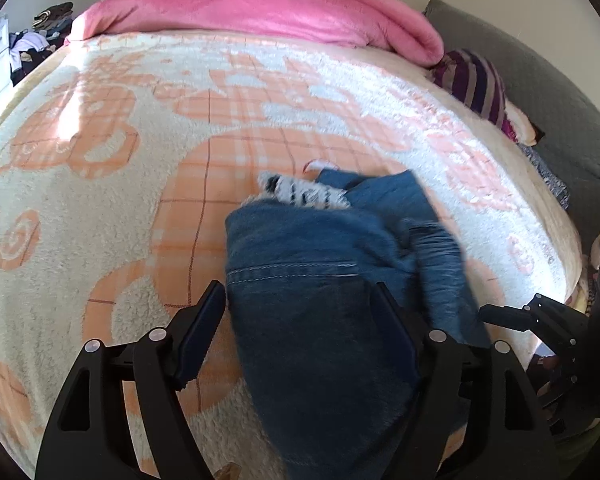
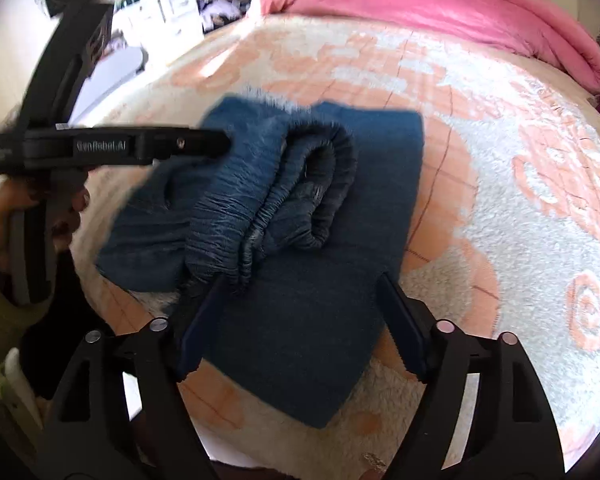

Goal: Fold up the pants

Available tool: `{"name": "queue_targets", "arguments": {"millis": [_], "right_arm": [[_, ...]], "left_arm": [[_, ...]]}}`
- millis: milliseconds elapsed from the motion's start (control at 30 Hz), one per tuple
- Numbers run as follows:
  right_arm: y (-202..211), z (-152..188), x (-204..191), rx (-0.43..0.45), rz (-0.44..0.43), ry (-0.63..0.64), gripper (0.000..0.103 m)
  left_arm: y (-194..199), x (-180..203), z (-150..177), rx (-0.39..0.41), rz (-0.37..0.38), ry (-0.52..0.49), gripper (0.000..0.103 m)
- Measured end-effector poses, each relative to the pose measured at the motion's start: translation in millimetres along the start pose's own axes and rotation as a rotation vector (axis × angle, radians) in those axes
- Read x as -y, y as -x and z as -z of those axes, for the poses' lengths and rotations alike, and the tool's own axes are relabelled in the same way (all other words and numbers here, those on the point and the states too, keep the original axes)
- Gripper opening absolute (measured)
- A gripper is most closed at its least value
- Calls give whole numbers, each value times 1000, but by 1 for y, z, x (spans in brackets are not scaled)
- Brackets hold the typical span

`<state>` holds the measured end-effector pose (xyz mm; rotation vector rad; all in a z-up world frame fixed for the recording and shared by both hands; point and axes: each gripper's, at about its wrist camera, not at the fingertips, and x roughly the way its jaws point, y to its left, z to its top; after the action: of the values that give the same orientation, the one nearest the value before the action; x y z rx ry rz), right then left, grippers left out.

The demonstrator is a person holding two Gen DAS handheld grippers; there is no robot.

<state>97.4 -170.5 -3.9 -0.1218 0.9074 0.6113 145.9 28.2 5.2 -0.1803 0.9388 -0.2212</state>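
Pants [image 2: 312,208] are lying in a blue denim bundle on the blanket [image 2: 520,208] of the bed, near its close edge. They are looking folded over at least once: a flat rectangle underneath, with the elastic waistband [image 2: 284,200] bunched in a loose roll on top. The striped lining [image 1: 308,194] is peeking out at the far end in the left view. My judgement: the folding is mostly done but the stack is untidy, and the rolled waistband and uneven left flap probably still need flattening or one more fold.

The right gripper [image 2: 300,320] is standing wide, its fingers flanking the near end of the flat layer, pads not pressing it; nothing gripped. The left finger is sitting just beside the waistband roll. The left gripper [image 1: 300,320] is also standing wide, with the denim lying between its fingers; the cloth is touching or very close to the right finger, I cannot tell which, but there is no pinch. From the right view, the left gripper is reaching in side-on over the bundle's left part, held by a hand [image 2: 4,216].

Pink duvet [image 1: 260,12] is lying rolled at the far side, well apart from the pants.
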Motion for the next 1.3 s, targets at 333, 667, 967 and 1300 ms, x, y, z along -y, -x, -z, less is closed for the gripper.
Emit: {"name": "queue_targets", "arguments": {"millis": [333,667,967,1300], "right_arm": [[70,-2,5,249,52,-68,94],[99,-18,-1,395,148,-84,94],[114,5,-14,404,181,-72,94],[97,42,-23,316,201,-97,94]], "left_arm": [[62,22,-7,132,-3,-48,94],[99,29,-6,200,-21,-59,99],[126,37,23,235,-51,-62,99],[116,37,100,163,-55,12,99]]}}
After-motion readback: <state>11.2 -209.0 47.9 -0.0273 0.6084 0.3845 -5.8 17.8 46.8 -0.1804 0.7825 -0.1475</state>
